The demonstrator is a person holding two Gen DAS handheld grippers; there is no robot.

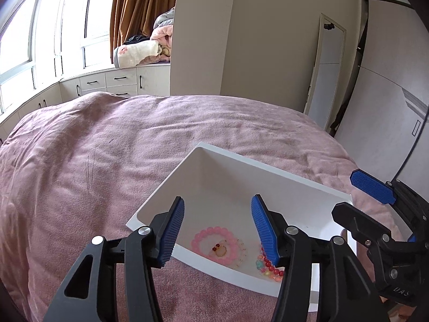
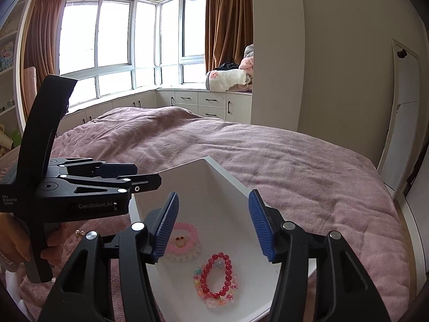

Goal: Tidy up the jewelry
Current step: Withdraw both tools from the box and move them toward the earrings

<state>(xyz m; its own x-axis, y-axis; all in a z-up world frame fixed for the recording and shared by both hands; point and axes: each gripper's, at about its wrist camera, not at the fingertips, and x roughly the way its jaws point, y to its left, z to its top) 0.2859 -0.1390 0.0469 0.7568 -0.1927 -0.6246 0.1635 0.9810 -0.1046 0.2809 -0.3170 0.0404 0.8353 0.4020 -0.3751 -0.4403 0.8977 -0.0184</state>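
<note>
A white tray lies on the pink bedspread and also shows in the right wrist view. In it lie a pink bead bracelet around a small gold ring with red stones, a pearl bracelet, a red bead bracelet and a multicoloured bead bracelet. My left gripper is open and empty above the tray's near end. My right gripper is open and empty above the tray; it also shows in the left wrist view at the right.
The pink bedspread covers the bed all around the tray. A small bead item lies on the bedspread left of the tray. Cabinets with drawers and windows stand beyond the bed. A narrow mirror leans on the wall at right.
</note>
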